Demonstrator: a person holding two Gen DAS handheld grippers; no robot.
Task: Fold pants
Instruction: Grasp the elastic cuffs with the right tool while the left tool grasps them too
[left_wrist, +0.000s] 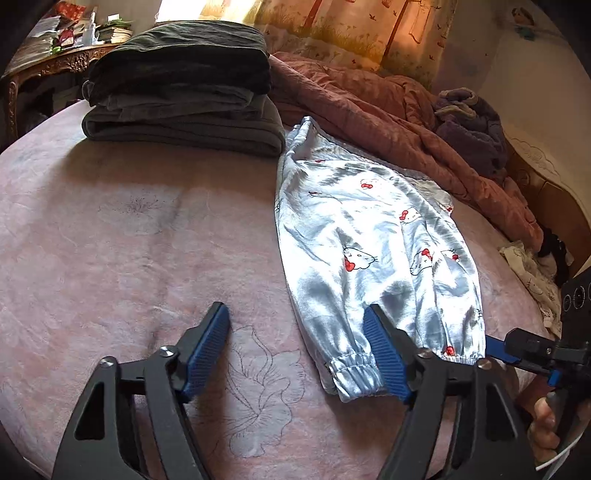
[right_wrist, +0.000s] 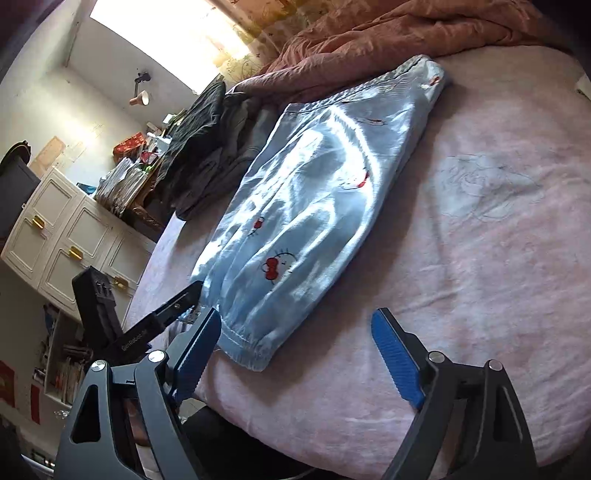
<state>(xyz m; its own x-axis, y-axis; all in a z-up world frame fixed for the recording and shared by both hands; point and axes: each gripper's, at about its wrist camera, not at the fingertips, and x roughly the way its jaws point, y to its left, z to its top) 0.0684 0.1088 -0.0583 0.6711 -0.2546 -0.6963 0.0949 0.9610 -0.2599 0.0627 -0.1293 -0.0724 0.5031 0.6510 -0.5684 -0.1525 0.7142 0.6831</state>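
Light blue pants (left_wrist: 369, 236) with a cat print lie flat on the pink bed, folded lengthwise, elastic cuffs (left_wrist: 354, 373) toward me. They also show in the right wrist view (right_wrist: 306, 206). My left gripper (left_wrist: 295, 350) is open and empty, its right finger (left_wrist: 384, 354) beside the near cuff. My right gripper (right_wrist: 295, 347) is open and empty, with the cuff end (right_wrist: 251, 350) just ahead of its left finger. The right gripper also shows in the left wrist view (left_wrist: 517, 350), beside the other cuff. The left gripper shows in the right wrist view (right_wrist: 177, 306).
A stack of folded dark clothes (left_wrist: 181, 88) sits at the far left of the bed (left_wrist: 129, 240). A rumpled reddish quilt (left_wrist: 388, 110) lies along the far side, with a purple garment (left_wrist: 472, 129). White cabinets (right_wrist: 66, 236) stand beyond the bed edge.
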